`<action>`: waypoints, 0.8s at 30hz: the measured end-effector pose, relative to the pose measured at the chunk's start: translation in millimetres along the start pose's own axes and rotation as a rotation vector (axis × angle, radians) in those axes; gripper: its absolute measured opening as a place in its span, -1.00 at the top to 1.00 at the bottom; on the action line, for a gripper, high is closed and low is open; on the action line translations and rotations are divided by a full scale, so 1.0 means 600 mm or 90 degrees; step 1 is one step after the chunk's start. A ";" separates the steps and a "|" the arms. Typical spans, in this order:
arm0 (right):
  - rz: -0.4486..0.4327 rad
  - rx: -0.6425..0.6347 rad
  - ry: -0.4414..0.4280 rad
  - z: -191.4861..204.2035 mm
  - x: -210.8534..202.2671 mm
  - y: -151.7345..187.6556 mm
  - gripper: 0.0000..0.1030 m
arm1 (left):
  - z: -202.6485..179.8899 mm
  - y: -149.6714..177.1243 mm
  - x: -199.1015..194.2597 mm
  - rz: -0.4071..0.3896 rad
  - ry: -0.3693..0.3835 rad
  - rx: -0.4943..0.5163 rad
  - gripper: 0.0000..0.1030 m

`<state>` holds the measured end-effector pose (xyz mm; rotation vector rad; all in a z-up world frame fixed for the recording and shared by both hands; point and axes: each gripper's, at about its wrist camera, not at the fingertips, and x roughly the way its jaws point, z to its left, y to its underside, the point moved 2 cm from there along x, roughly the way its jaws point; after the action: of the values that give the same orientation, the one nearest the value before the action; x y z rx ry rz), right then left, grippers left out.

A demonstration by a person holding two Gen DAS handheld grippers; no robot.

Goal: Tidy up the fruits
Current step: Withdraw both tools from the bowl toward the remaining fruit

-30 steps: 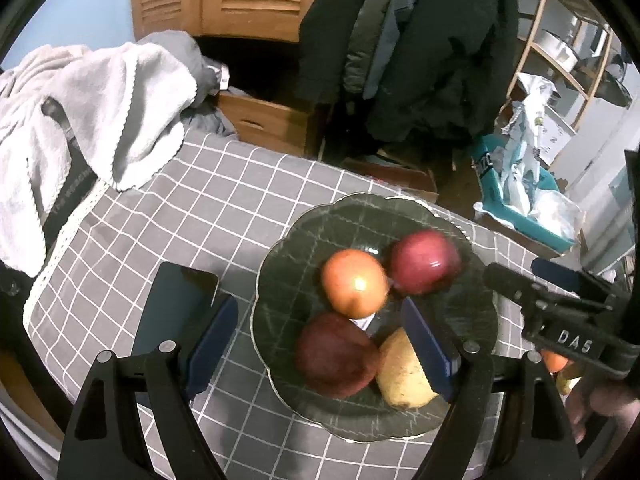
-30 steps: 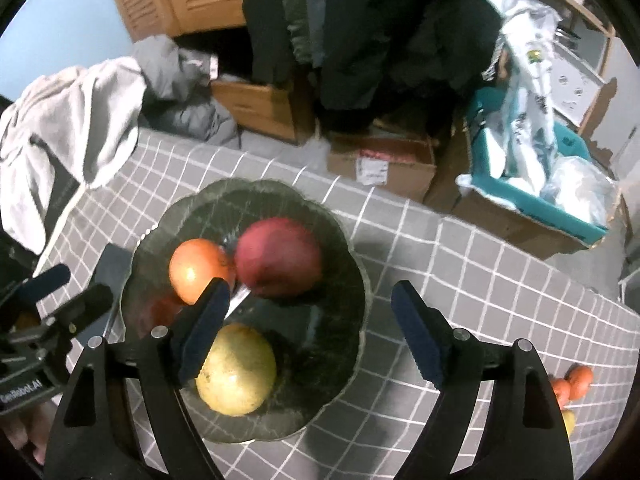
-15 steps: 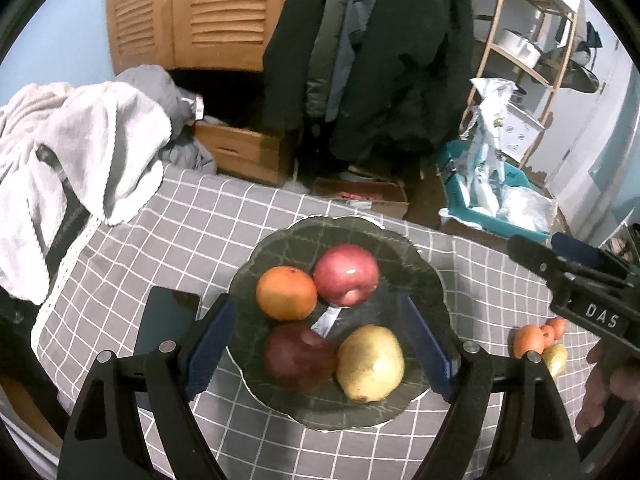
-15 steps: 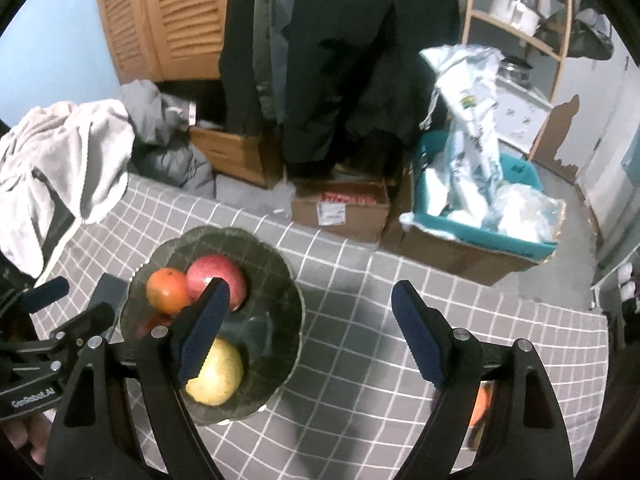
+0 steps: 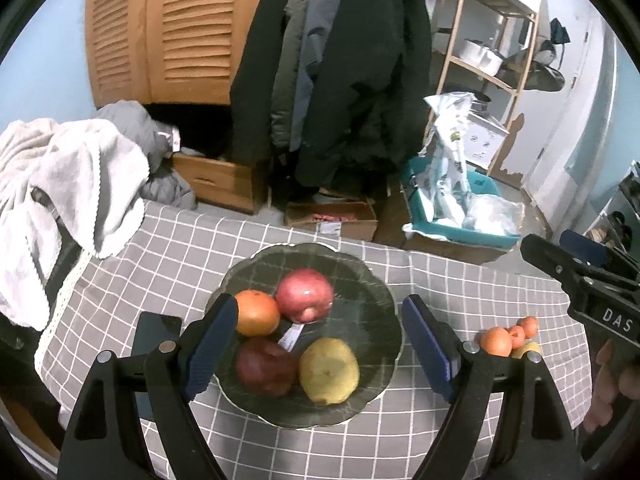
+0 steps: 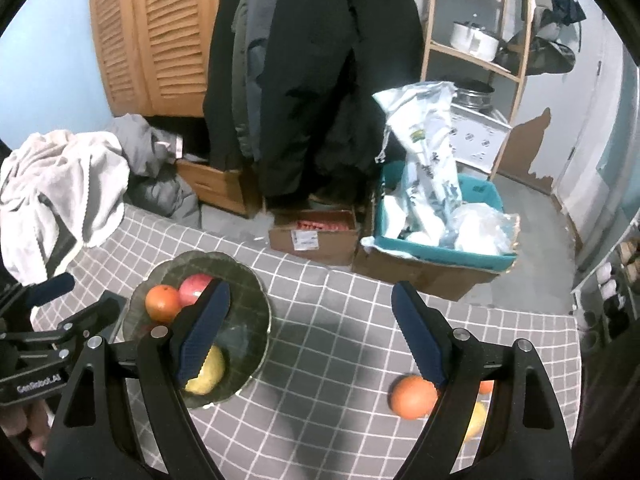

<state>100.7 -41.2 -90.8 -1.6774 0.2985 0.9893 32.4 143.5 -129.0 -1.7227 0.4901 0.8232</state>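
A dark scalloped glass plate [image 5: 372,280] [image 6: 252,280] sits on the grey checked tablecloth. It holds an orange [image 5: 256,312] [image 6: 162,303], a red apple [image 5: 305,295] [image 6: 194,284], a dark red apple [image 5: 265,366] and a yellow pear [image 5: 329,370] [image 6: 208,372]. My left gripper [image 5: 320,348] hangs open above the plate, nothing between its blue pads. A small heap of fruit lies at the right: a larger orange [image 5: 496,341] [image 6: 414,396], two small oranges [image 5: 524,330] and a yellow fruit [image 5: 526,347] [image 6: 476,420]. My right gripper [image 6: 310,336] is open over bare cloth, empty.
A dark phone [image 5: 154,334] lies left of the plate. A white towel [image 5: 76,176] drapes over the table's left edge. Beyond the far edge are cardboard boxes [image 6: 314,236], a teal bin of bags [image 6: 440,216], hanging coats and a wooden shelf.
Both grippers have risen and drawn back, so the plate looks smaller and lower in each view. The loose fruit heap at the right has come into sight. Jaws stayed open.
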 end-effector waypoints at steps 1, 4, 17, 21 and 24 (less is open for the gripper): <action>-0.002 0.002 0.000 -0.004 -0.006 0.001 -0.62 | -0.004 -0.001 -0.003 -0.003 0.003 0.003 -0.65; -0.009 0.008 0.006 -0.019 -0.027 0.003 -0.62 | -0.020 -0.003 -0.013 -0.009 0.010 0.014 -0.65; -0.028 0.037 0.030 -0.090 -0.093 0.028 -0.62 | -0.096 -0.012 -0.053 -0.033 0.046 0.060 -0.69; -0.030 0.043 0.038 -0.112 -0.110 0.038 -0.62 | -0.117 -0.014 -0.063 -0.042 0.055 0.071 -0.71; -0.033 0.047 0.043 -0.127 -0.123 0.046 -0.62 | -0.131 -0.015 -0.067 -0.044 0.064 0.079 -0.71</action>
<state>72.1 -139.8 -52.5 -1.6451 0.3311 0.8743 33.6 68.6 -81.8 -1.6629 0.5347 0.6463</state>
